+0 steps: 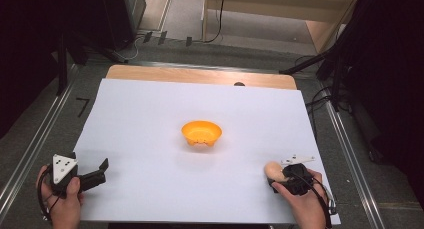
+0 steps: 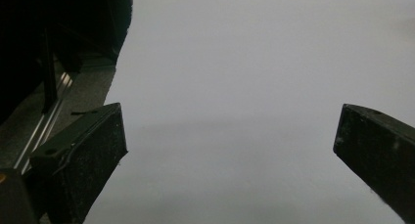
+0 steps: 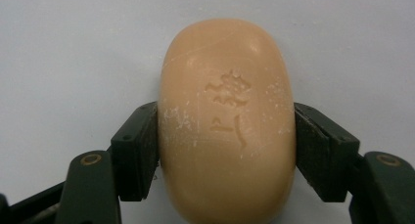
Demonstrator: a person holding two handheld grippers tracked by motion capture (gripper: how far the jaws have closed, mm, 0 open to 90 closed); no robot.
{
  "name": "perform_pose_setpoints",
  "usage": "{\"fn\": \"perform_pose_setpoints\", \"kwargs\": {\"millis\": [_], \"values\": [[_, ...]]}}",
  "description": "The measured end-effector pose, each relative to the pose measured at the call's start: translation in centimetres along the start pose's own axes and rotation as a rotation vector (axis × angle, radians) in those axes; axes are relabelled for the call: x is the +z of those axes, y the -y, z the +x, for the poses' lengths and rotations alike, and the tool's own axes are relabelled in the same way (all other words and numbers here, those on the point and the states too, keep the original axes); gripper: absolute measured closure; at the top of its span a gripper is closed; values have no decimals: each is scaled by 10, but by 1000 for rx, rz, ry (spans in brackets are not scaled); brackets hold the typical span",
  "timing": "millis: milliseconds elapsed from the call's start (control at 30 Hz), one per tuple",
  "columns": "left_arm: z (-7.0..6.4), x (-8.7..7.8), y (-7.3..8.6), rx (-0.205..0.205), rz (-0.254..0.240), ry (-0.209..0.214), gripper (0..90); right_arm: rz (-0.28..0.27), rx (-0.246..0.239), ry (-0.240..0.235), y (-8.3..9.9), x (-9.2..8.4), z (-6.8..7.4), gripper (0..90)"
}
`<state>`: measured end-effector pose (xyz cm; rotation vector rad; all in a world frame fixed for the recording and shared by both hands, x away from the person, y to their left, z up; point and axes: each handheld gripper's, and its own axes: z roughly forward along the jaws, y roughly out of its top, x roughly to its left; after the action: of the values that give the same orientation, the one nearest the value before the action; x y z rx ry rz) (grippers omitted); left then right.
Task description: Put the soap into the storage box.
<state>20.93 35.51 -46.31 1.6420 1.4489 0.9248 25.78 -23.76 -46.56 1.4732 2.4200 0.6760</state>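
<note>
Between the right gripper's (image 3: 227, 150) closed jaws sits a hard, slick-looking soap bar (image 3: 227, 121), gripped across its waist, while the left gripper (image 2: 230, 150) gapes empty.

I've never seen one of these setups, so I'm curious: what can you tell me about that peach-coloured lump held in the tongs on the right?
It looks like a bar of soap: a smooth, rounded oval, peach-tan, with a mark stamped into its top face and pale scuffs. The right tongs clamp it on both long sides, black pads pressed against it. It sits at the near right of the white sheet, over it; whether it touches the sheet I cannot tell.
</note>
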Motion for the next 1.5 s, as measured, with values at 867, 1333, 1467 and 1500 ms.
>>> {"fn": "perform_pose_setpoints", "kwargs": {"millis": [867, 1333, 1467, 1500], "values": [[1, -1, 0, -1, -7, 15, 0, -10, -230, -48, -28, 5, 6, 333], [0, -1, 1, -1, -9, 19, 0, -30, -369, -103, -56, 7, 8, 332], [0, -1, 1, -2, -9, 20, 0, -41, -404, -123, -64, 9, 9, 333], [0, -1, 1, -2, -9, 20, 0, -41, -404, -123, -64, 9, 9, 333]]}}
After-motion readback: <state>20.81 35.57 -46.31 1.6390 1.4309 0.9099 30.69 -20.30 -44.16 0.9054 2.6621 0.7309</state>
